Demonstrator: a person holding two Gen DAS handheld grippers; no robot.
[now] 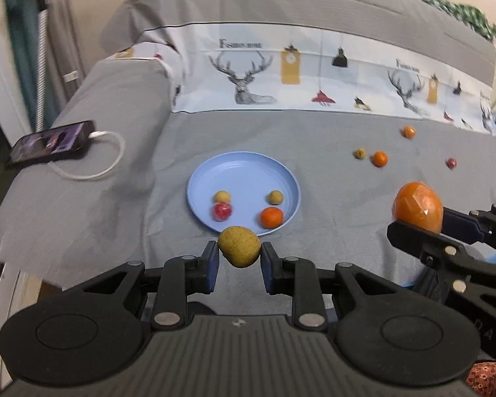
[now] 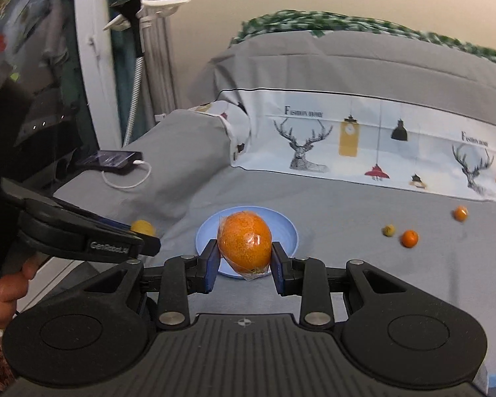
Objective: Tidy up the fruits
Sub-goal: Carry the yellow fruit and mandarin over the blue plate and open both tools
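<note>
A blue plate [image 1: 241, 168] lies on the grey bed cover and holds two small yellow fruits, a red one [image 1: 222, 211] and a small orange [image 1: 271, 216]. My left gripper [image 1: 239, 251] is shut on a yellow-green speckled fruit [image 1: 239, 246] just in front of the plate's near rim. My right gripper [image 2: 245, 253] is shut on a large plastic-wrapped orange [image 2: 245, 243], held above the plate [image 2: 287, 231]. In the left wrist view the right gripper with its orange [image 1: 418, 205] is at the right. Several small fruits [image 1: 379, 158] lie loose on the cover to the right.
A phone [image 1: 51, 144] on a white charging cable lies on a grey pillow at the left. A deer-print sheet band [image 1: 281, 72] runs across the back. The bed's left edge drops off beside a white frame [image 2: 89, 66].
</note>
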